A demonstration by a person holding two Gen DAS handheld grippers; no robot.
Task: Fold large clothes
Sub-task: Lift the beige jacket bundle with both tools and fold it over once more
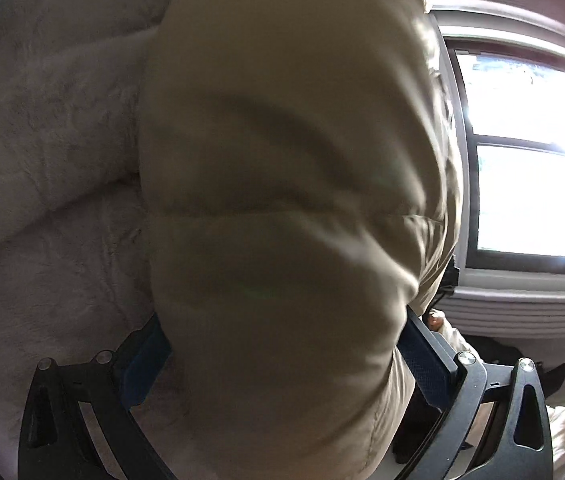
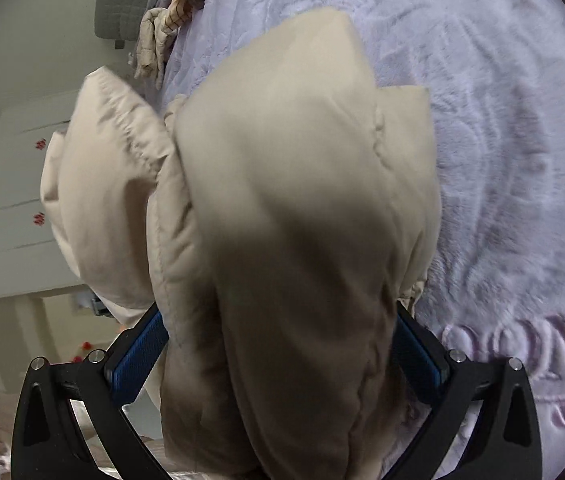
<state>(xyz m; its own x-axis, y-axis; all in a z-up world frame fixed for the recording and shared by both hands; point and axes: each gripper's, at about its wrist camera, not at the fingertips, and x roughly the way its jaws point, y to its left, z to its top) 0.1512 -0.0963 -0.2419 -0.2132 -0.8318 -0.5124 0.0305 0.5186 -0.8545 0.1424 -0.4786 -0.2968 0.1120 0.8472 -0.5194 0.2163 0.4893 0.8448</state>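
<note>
Clamping onto a thick bunch of padded beige fabric, the left gripper (image 1: 282, 356) is holding the puffer jacket (image 1: 290, 184) so close to its camera that the garment is filling most of the left wrist view. Its two blue pads (image 1: 422, 364) are pressing against either side of the bulk, spread only as far as the padding is forcing them. A quilted seam is running across the jacket's middle, and the fabric is looking slightly blurred. Behind it on the left, a pale plush blanket (image 1: 42, 168) is spreading out — on the right, a bright window (image 1: 530, 160) is glaring above a white sill.

The right gripper (image 2: 278, 356) is gripping another thick fold of the same jacket in the same way, blue pads (image 2: 138, 356) squeezing the padding from both sides. From this grip the jacket (image 2: 290, 200) is rising away from the camera in several puffy lobes, one with a gathered elastic edge sticking out to the left. The garment is being held above the lilac-white blanket (image 2: 502, 120), which is carrying raised pink lettering (image 2: 522, 344) near the right finger. At the far top edge a heap of other clothes (image 2: 162, 36) is lying on the blanket, and white cabinet doors (image 2: 22, 200) are showing at the left.
</note>
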